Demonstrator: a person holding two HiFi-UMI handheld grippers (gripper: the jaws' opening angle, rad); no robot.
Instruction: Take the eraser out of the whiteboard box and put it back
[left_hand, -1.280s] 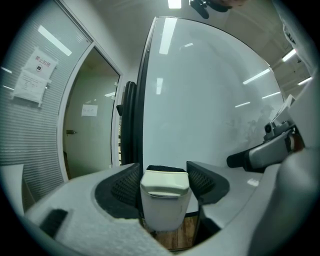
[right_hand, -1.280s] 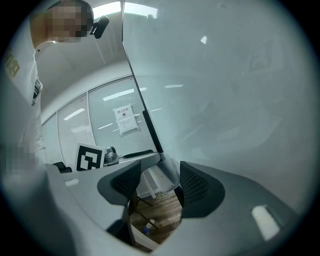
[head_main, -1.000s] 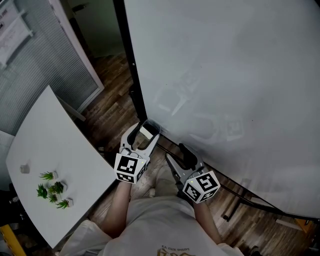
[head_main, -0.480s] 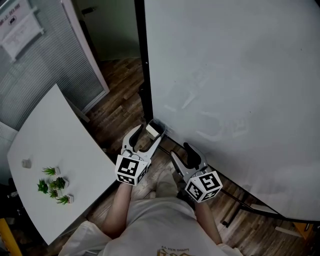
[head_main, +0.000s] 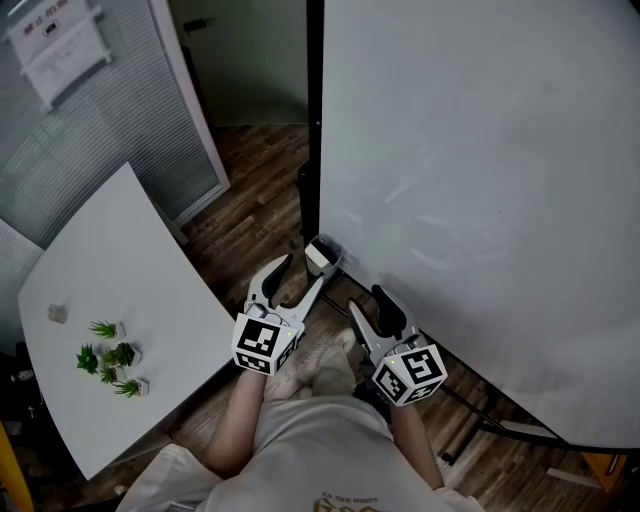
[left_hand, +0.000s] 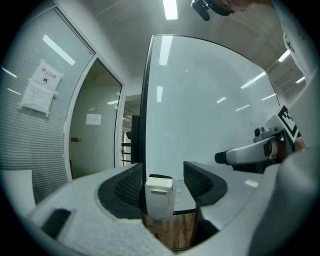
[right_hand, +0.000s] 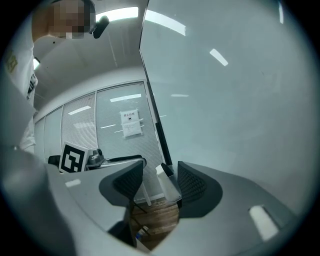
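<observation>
A small white box (head_main: 322, 255) hangs at the lower left corner of the whiteboard (head_main: 480, 180), with the pale eraser (left_hand: 160, 179) standing upright in it. My left gripper (head_main: 300, 272) points at the box from just short of it, and its jaws are closing. In the left gripper view the box (left_hand: 160, 200) shows between the jaws but ahead of the pads, untouched. My right gripper (head_main: 367, 300) hovers to the right, below the board's edge; its jaws are closing on nothing. In the right gripper view the box (right_hand: 167, 184) lies ahead, beside the left gripper (right_hand: 102, 161).
A white table (head_main: 150, 300) with small green plants (head_main: 110, 362) stands at the left. Behind it is a blind-covered partition with a paper notice (head_main: 60, 45). The board's dark frame post (head_main: 314, 120) and stand foot (head_main: 500, 428) rise from the wooden floor (head_main: 250, 200).
The head view has swung, so the board and box sit further right. The box was between the left gripper's fingers; now it is just past their tips. Both grippers rose slightly.
</observation>
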